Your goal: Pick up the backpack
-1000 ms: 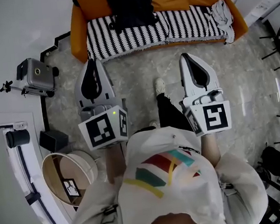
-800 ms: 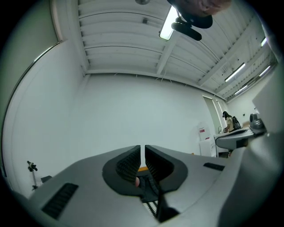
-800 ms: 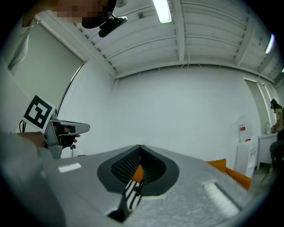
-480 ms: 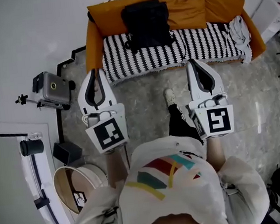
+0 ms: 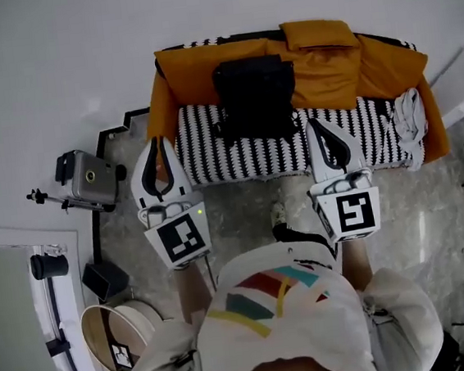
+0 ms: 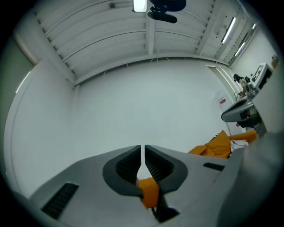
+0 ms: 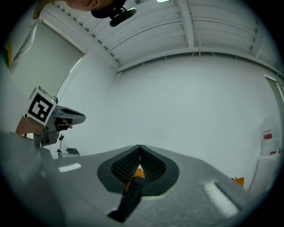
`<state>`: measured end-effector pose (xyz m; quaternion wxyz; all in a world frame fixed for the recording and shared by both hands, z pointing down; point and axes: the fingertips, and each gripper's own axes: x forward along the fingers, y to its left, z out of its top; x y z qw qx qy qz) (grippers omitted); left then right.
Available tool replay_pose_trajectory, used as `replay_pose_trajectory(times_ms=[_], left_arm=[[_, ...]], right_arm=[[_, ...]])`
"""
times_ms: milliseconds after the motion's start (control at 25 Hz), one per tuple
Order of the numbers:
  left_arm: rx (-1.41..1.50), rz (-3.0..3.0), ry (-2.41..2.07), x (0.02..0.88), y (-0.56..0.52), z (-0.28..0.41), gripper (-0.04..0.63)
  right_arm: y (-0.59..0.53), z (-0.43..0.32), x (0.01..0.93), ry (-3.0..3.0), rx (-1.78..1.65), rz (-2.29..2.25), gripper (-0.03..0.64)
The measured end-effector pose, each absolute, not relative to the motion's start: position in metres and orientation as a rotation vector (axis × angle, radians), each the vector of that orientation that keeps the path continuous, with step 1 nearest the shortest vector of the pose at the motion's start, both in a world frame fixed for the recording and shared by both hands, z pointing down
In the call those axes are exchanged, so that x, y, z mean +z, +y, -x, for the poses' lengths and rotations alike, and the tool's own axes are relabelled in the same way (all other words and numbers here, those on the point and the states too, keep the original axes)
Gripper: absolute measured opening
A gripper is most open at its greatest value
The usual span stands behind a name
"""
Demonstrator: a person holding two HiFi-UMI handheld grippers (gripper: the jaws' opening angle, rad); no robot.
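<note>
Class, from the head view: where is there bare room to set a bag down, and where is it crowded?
Free: the striped seat between the backpack and the white cloth; the marble floor right of the person. Crowded: the left floor strip, with the camera, black box and round basket.

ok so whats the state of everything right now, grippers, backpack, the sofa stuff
left gripper: shut, holding nothing
right gripper: shut, holding nothing
backpack: resting on the sofa, no gripper touching it
striped cover: spread flat over the seat
pale cloth: crumpled at the sofa end nearer the right gripper
</note>
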<state>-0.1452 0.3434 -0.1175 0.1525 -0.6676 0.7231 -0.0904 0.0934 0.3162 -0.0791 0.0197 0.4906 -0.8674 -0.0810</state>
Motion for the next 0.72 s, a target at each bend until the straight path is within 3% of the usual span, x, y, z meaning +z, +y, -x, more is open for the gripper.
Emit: replay_pose_trajectory(times_ms=[280,720], left_arm=[[-0.048,1.955,2.201,-0.129,0.262,0.151,0.035],[-0.087,2.055,2.195,-0.106,0.190,0.123,0.035]], right_arm=[[0.222,-0.087,-0.069,-2.696,-0.230,-1.424,0.003],[0.155,-0.114,-0.046,-2.641,-0.128,-1.464,0.003]])
